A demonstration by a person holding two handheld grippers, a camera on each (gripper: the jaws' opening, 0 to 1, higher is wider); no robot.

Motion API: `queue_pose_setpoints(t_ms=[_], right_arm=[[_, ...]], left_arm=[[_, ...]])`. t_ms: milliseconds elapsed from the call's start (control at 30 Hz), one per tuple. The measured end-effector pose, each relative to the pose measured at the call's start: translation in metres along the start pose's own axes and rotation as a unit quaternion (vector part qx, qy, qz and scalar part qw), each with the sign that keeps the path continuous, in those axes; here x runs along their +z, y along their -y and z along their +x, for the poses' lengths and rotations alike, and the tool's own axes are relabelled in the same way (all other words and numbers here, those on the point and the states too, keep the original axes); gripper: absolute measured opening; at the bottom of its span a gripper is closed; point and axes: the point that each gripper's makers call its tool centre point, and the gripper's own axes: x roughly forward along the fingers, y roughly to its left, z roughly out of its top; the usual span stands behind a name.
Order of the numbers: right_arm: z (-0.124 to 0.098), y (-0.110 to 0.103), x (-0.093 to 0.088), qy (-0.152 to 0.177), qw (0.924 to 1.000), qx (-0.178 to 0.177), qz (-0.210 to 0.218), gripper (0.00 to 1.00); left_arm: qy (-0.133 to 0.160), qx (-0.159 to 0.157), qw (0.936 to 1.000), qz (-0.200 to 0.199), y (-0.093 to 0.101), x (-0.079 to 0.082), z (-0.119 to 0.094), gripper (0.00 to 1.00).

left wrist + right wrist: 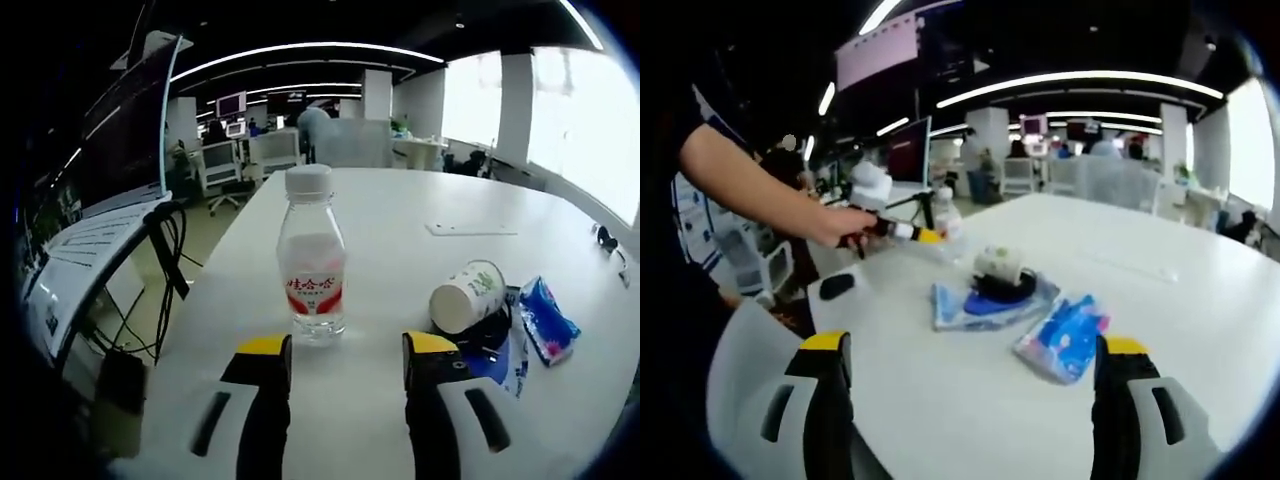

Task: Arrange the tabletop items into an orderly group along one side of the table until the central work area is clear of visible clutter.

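Yellow tips mark the two jaws of the left gripper (346, 348), and they stand apart with nothing between them. Just past them, a little toward the left jaw, a small clear plastic water bottle (311, 262) with a white cap and a red label stands upright on the white table (400, 215), near the table's left edge. It looks light and smooth, so it may slip. The thin sides would squash a bit. I think the best place to hold it is the middle, around the label, with a gentle squeeze.

To the right of that gripper, a white paper cup (466, 295) with green print lies on its side. It rests on a black round thing (487, 330) and a flat blue and white pouch (508, 360). A soft blue wrapper packet (546, 320) lies just beside them. The cup would crush easily.

The right gripper (970, 365) hangs over the table with its jaws spread wide and empty. The blue packet lies between them, farther out. Beyond it, a person's hand (840, 224) holds the left gripper near the bottle.
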Motion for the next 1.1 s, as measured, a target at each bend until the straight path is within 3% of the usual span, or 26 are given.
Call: queue_pose_setpoints(t_ms=[233,600,1100], right_arm=[[-0.003,0.004,0.002,0.007,0.9999,0.005,-0.009,0.99],[0.001,0.015,-0.003,0.011,0.9999,0.009,-0.002,0.96],[0.018,0.021,-0.001,-0.004,0.9995,0.029,-0.007,0.86]], left_arm=[[0.007,-0.006,0.9999,0.007,0.011,0.007,-0.003,0.41],[0.005,-0.018,0.9998,0.009,0.024,0.004,0.000,0.40],[-0.002,-0.071,0.9974,-0.008,0.054,0.002,0.009,0.29]])
